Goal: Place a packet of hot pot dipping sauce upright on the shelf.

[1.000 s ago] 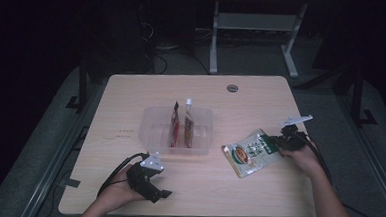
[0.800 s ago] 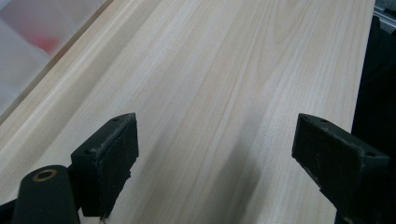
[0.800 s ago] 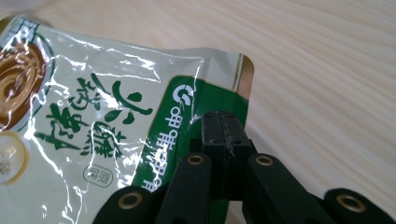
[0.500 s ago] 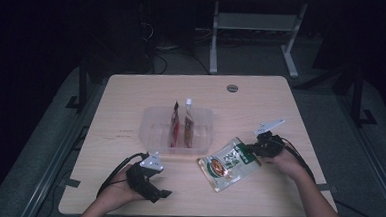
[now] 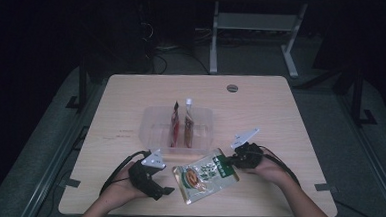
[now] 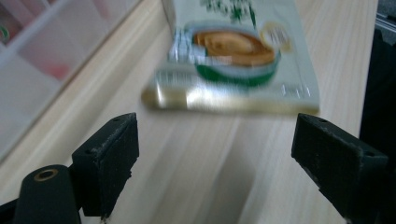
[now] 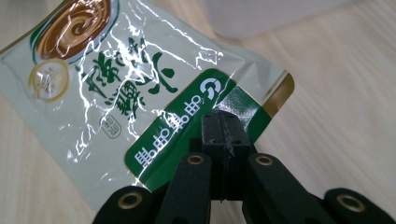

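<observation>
Right gripper (image 5: 234, 159) jaws clamped on green top edge of snack pouch (image 5: 205, 175), keeping it off table (image 5: 281, 108). Left gripper (image 5: 169, 190) at pouch's 9 o'clock, jaws wide, empty, ready to receive. Pouch at 6 o'clock of clear bin (image 5: 152, 129).

Each hand-held black two-jaw gripper (image 5: 164, 189) is topped by a grey three-cornered plate (image 5: 154, 159) and trailed by a looping black cable (image 5: 120, 167). Blocky matt-black jaw pads (image 6: 109, 161) with small screw holes are seen, and brass-coloured rivets (image 7: 195, 160) are set in the black linkage arms. Bare forearms are shown, no sleeves.
</observation>
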`<action>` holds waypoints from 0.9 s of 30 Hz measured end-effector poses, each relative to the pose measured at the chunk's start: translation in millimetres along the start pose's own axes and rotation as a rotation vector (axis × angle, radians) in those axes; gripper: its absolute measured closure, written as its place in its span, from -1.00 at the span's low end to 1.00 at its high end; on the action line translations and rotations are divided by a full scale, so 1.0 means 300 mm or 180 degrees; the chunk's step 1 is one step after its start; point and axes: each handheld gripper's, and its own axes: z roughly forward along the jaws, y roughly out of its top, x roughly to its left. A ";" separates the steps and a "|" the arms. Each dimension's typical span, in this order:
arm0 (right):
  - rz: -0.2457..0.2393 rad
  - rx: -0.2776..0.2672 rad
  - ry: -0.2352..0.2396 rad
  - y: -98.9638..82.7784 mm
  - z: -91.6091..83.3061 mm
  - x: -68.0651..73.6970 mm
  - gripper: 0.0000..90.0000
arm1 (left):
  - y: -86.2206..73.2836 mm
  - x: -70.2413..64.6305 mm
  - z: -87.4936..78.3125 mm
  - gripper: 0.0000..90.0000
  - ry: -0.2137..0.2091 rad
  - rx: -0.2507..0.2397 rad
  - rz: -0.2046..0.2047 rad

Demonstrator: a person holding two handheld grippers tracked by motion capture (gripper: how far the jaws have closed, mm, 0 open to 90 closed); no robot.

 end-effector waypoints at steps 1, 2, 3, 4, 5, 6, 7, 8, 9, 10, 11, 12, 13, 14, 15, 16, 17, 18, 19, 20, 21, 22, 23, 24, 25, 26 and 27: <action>-0.0033 0.0000 0.0018 0.008 0.009 0.008 0.99 | 0.008 0.003 0.005 -0.67 -0.0014 -0.0008 0.0018; -0.0116 -0.0006 0.0021 0.012 0.017 0.008 0.99 | 0.016 0.004 0.012 -0.67 -0.0032 -0.0030 0.0006; -0.0113 -0.0004 0.0031 0.016 0.021 0.014 0.99 | 0.024 0.005 0.019 -0.67 -0.0038 -0.0060 0.0000; -0.0123 -0.0010 0.0037 0.020 0.025 0.019 0.99 | 0.031 0.005 0.025 -0.67 -0.0044 -0.0077 -0.0010; -0.0153 -0.0016 0.0041 0.023 0.028 0.019 0.99 | 0.041 0.008 0.036 -0.67 -0.0044 -0.0088 -0.0007; -0.0105 -0.0002 0.0042 0.025 0.026 0.026 0.99 | 0.048 0.011 0.046 -0.67 -0.0043 -0.0088 0.0004; -0.0130 -0.0013 0.0025 0.025 0.022 0.024 0.99 | 0.052 0.011 0.055 -0.67 -0.0047 -0.0107 -0.0022; -0.0114 -0.0029 0.0024 0.024 0.018 0.024 0.98 | 0.059 0.017 0.069 -0.66 -0.0069 -0.0093 -0.0004; 0.0027 -0.0055 0.0027 0.024 0.006 0.029 0.93 | 0.064 0.020 0.081 -0.66 -0.0081 -0.0086 -0.0029; 0.0038 -0.0067 0.0001 0.022 -0.003 0.026 0.90 | 0.070 0.022 0.093 -0.64 -0.0095 -0.0114 -0.0051; 0.0081 -0.0081 -0.0022 0.021 -0.015 0.030 0.86 | 0.075 0.024 0.101 -0.60 -0.0110 -0.0104 -0.0034; 0.0110 -0.0094 -0.0034 0.020 -0.023 0.033 0.80 | 0.081 0.025 0.113 -0.58 -0.0126 -0.0089 -0.0023; 0.0209 -0.0174 -0.0042 0.017 -0.038 0.040 0.71 | 0.085 0.025 0.123 -0.56 -0.0123 -0.0081 -0.0033; 0.0272 -0.0210 -0.0023 0.014 -0.048 0.040 0.65 | 0.087 0.026 0.131 -0.53 -0.0129 -0.0052 -0.0019; 0.0299 -0.0229 -0.0037 0.010 -0.057 0.043 0.57 | 0.087 0.025 0.138 -0.49 -0.0133 -0.0034 -0.0016; 0.0303 -0.0266 -0.0071 0.006 -0.065 0.045 0.50 | 0.087 0.025 0.144 -0.49 -0.0142 -0.0015 -0.0026; 0.0351 -0.0282 -0.0092 0.002 -0.073 0.049 0.46 | 0.086 0.026 0.147 -0.46 -0.0181 0.0004 -0.0040; 0.0343 -0.0298 -0.0108 -0.002 -0.080 0.050 0.41 | 0.084 0.024 0.152 -0.39 -0.0202 -0.0021 -0.0080; 0.0387 -0.0323 -0.0118 -0.006 -0.087 0.056 0.37 | 0.083 0.024 0.154 -0.38 -0.0193 -0.0013 -0.0071; 0.0415 -0.0315 -0.0130 -0.008 -0.094 0.060 0.33 | 0.082 0.023 0.157 -0.36 -0.0199 -0.0019 -0.0084; 0.0443 -0.0322 -0.0151 -0.012 -0.102 0.063 0.30 | 0.082 0.025 0.156 -0.33 -0.0186 -0.0029 -0.0075; 0.0457 -0.0349 -0.0172 -0.017 -0.109 0.066 0.27 | 0.082 0.025 0.154 -0.25 -0.0180 -0.0028 -0.0077; 0.0478 -0.0377 -0.0188 -0.022 -0.114 0.068 0.26 | 0.082 0.025 0.153 -0.16 -0.0192 -0.0037 -0.0097; 0.0482 -0.0387 -0.0203 -0.026 -0.121 0.070 0.24 | 0.081 0.025 0.153 -0.06 -0.0188 -0.0050 -0.0088; 0.0480 -0.0403 -0.0230 -0.028 -0.126 0.069 0.21 | 0.080 0.025 0.152 0.02 -0.0173 -0.0049 -0.0070; 0.0529 -0.0417 -0.0247 -0.030 -0.133 0.069 0.18 | 0.078 0.026 0.152 0.11 -0.0138 -0.0054 -0.0014; 0.0566 -0.0445 -0.0249 -0.033 -0.138 0.065 0.17 | 0.078 0.027 0.151 0.21 -0.0121 -0.0054 0.0004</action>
